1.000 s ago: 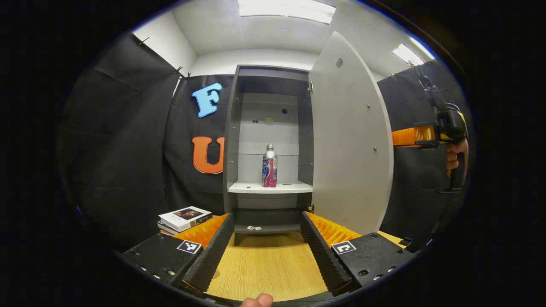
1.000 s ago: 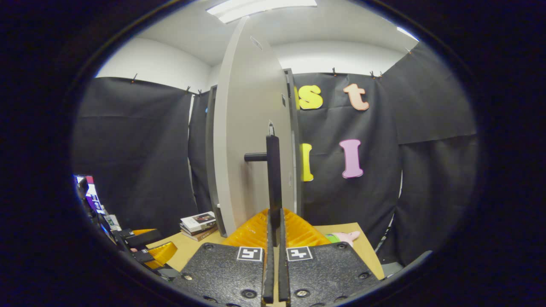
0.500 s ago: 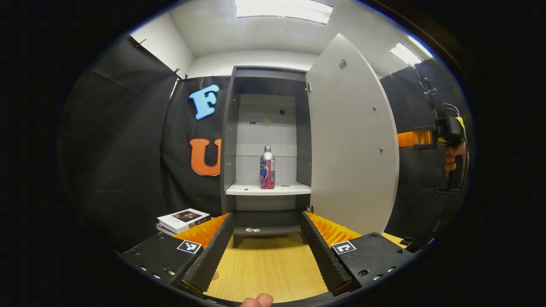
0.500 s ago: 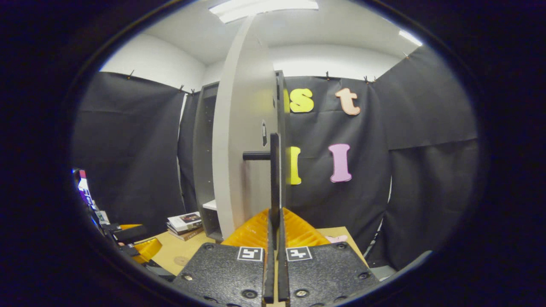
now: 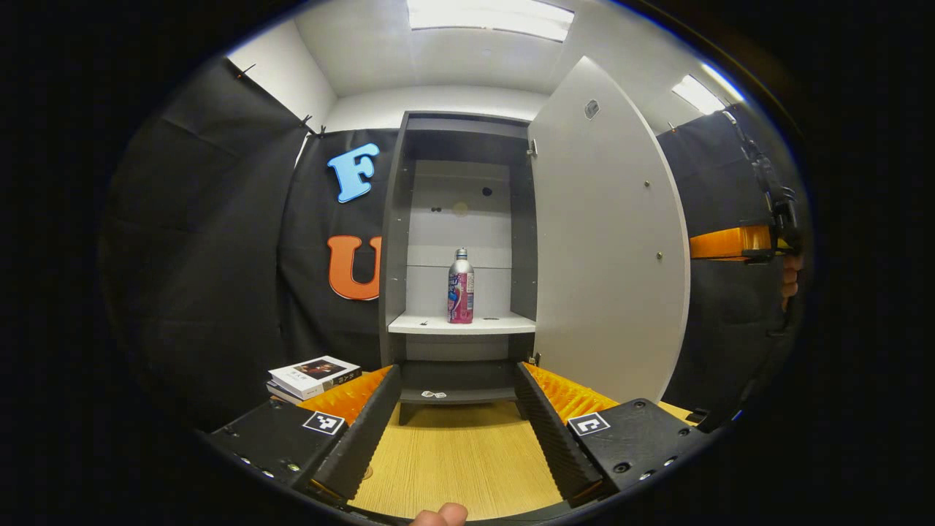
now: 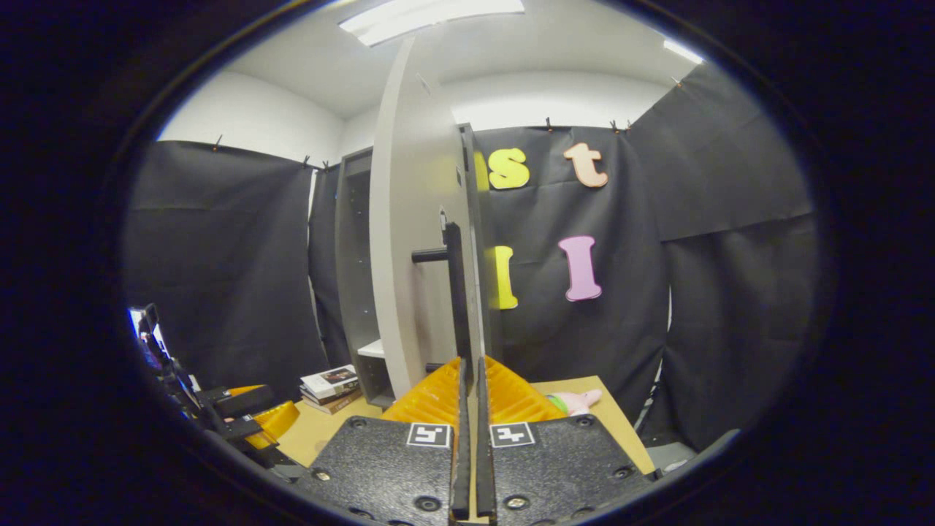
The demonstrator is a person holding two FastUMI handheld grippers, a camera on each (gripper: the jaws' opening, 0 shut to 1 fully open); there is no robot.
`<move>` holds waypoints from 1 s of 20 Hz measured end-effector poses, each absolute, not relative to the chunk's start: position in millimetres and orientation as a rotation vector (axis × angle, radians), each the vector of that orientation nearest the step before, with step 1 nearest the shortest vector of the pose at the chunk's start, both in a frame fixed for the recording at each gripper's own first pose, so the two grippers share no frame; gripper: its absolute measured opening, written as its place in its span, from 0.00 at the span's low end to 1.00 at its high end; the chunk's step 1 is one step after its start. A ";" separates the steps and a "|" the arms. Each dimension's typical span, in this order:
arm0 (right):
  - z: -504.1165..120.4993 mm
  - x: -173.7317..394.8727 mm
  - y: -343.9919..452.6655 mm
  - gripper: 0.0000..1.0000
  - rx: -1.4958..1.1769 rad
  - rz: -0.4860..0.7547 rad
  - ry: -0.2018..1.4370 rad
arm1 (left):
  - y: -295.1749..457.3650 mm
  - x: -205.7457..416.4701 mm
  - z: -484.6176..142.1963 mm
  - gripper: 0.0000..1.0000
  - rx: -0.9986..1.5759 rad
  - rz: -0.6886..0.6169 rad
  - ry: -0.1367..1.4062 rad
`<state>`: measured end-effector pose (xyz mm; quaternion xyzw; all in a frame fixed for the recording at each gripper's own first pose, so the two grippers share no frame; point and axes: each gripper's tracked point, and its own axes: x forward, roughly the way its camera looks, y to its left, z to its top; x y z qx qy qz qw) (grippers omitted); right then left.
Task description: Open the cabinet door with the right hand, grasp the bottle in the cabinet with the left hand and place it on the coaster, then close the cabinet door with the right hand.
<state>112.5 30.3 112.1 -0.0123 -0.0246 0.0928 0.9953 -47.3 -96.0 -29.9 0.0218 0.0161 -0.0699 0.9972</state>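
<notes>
A: The cabinet door (image 5: 606,241) stands swung wide, so I'd call the opening step all but done. The right claw (image 6: 467,409) has its two fingers pressed together around the black door handle (image 6: 454,292), pinching the bar low down.

B: And in the left gripper view you can see that same claw off at the right edge, level, orange body pointing at the door's outer face, a hand (image 5: 789,281) on its grip below.

A: Now the bottle (image 5: 460,286). It stands upright on the white shelf (image 5: 497,324) inside the cabinet (image 5: 394,241), dead ahead of the left claw (image 5: 458,431).

B: That left claw is spread wide, nothing between its fingers, held low over the table (image 5: 453,460) and well short of the cabinet. A fingertip peeks in at the bottom edge.

A: Next move, I reckon: the left one travels forward and up to shelf height, fingers either side of the bottle's body, then closes.

B: It needs to clear the door's edge on the right. The coaster may be that small round disc (image 6: 319,446) on the table in the right gripper view, though it's too faint to be sure.

A: Books (image 5: 314,374) lie stacked at the left, out of the way.
</notes>
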 end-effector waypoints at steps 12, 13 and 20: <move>115.3 131.8 15.2 0.66 -0.013 0.102 -0.105 | -93.9 -11.2 -3.8 0.95 0.052 -0.153 -0.023; 113.6 132.9 13.2 0.73 0.007 0.098 -0.099 | -92.3 0.1 2.8 0.95 0.057 -0.151 -0.039; 110.2 138.1 11.4 0.78 0.051 0.119 -0.081 | -108.6 116.5 49.6 0.95 0.092 -0.167 -0.122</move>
